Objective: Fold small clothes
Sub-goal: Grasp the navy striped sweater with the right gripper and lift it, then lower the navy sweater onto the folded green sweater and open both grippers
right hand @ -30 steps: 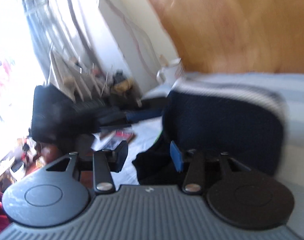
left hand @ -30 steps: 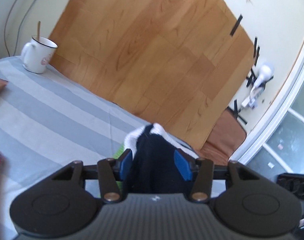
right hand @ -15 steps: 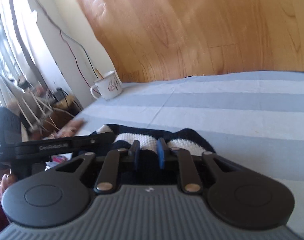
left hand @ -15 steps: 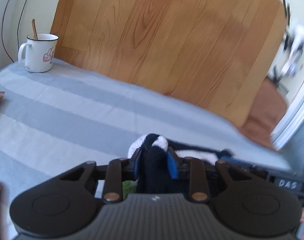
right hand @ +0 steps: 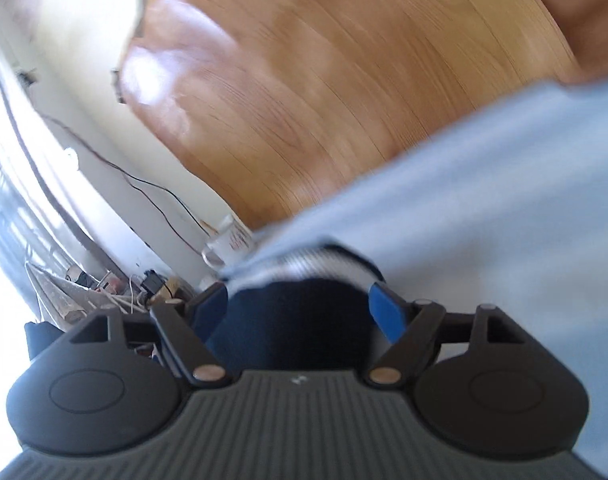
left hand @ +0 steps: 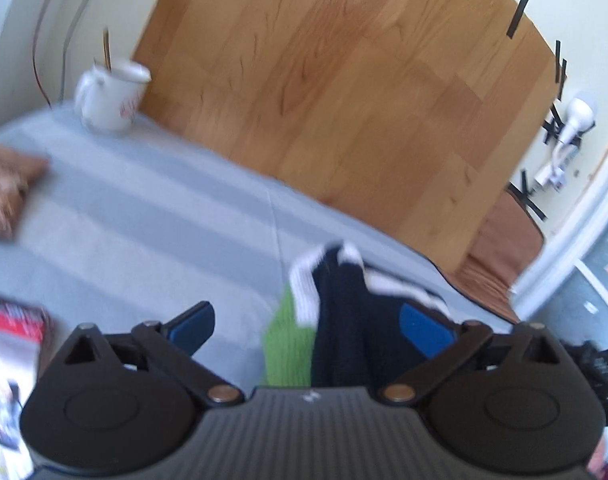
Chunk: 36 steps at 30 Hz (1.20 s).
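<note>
A small dark navy knitted garment (left hand: 339,304) with white stripes and a green part lies bunched on the grey striped tablecloth (left hand: 144,220). My left gripper (left hand: 307,330) is opening wide around it. The left pad stands well clear of the cloth and the right pad sits beside the dark fabric without pressing it. In the right wrist view the same garment (right hand: 304,340) fills the space between the blue pads of my right gripper (right hand: 300,308), which is also opening. That view is tilted and blurred.
A white mug (left hand: 112,100) with a spoon stands at the table's far left corner, against a large wooden board (left hand: 343,100). A brown item (left hand: 4,188) and a magazine (left hand: 12,320) lie at the left edge. Cables and clutter (right hand: 116,288) sit beyond the table.
Both grippers pinched the garment half a second ago, and both have spread their jaws since. The garment has sunk onto the cloth. The right wrist view has rolled.
</note>
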{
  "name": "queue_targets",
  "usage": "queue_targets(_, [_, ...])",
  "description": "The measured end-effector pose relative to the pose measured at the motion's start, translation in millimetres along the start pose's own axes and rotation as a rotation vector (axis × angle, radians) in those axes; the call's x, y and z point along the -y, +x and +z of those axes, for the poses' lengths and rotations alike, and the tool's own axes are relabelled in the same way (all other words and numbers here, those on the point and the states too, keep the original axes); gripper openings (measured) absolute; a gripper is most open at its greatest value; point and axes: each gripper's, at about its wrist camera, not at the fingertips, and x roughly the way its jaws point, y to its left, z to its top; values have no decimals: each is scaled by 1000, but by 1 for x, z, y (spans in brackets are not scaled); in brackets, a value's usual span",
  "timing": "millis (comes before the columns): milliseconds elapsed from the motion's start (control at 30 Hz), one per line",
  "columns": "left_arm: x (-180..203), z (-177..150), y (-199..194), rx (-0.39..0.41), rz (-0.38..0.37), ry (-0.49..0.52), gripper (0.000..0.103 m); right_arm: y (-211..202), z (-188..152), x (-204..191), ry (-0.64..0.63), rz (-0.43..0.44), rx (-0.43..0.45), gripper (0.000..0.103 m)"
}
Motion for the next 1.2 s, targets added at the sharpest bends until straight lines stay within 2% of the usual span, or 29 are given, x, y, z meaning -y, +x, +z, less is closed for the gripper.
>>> queue_targets(167, [-16,-10,23,-132,-124,-129,103,14,-15,16,87,13,-86,81])
queue_targets(267, [-23,-20,35,-171,-188,-195,101,30,-18,1,0,16,-130,81])
queue_targets(367, [-15,-25,36,-161,-162,-167,87,47,-20,-14,-83,-26,-155,80])
queue_targets(433, [-6,-26,37,-158,-121,-127,68,48,-20,-16,-107,-37,-141,73])
queue_targets(500, [1,-23,39,-159,-117,-122,62,42,-17,-14,-126,-33,-115,64])
queue_targets(633, [25,-2,57,-145,-164,-82,62,28,4,-13,-193,-18,11,58])
queue_targets(733, [53,25,87,-122,-196,-37,63,26,39,-6,-234,-42,94,58])
queue_targets(867, [84,63,143,-80,-215,3,63,42,91,26,-231,-80,164,58])
queue_targets(1000, [97,84,207,-82,-177,0,63,77,126,58,-227,-147,162,58])
queue_targets(1133, [90,81,255,-133,-121,-28,63,100,127,97,-197,-219,129,60])
queue_targets(1200, [89,71,263,-123,-96,-4,65,104,129,103,-159,-261,93,67])
